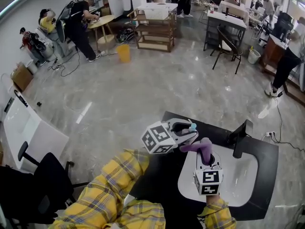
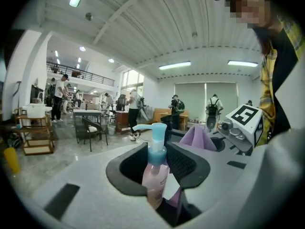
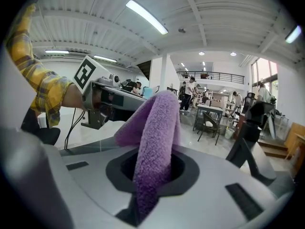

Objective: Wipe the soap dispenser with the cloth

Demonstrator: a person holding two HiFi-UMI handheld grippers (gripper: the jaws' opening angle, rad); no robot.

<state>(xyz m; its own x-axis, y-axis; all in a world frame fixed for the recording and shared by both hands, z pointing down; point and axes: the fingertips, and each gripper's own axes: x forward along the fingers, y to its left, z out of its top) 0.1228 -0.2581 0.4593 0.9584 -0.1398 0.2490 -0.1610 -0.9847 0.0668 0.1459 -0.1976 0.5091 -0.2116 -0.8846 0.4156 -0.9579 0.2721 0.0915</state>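
The soap dispenser [image 2: 156,178], a pale pink bottle with a blue pump head [image 1: 192,126], stands upright between the jaws of my left gripper [image 2: 157,162], which is shut on its body and holds it in the air above the counter. My right gripper [image 3: 152,170] is shut on a purple fluffy cloth [image 3: 155,142] that sticks up out of the jaws and folds over at the top. In the head view the cloth [image 1: 201,148] sits just right of and below the dispenser, close to it; I cannot tell whether they touch. The left gripper [image 1: 186,132] and right gripper [image 1: 206,160] point toward each other.
Below the grippers lies a black counter [image 1: 267,151] with a white sink basin [image 1: 240,180] and a black faucet [image 1: 240,138]. A black office chair [image 1: 45,175] stands at the left. People, tables and chairs fill the far part of the hall.
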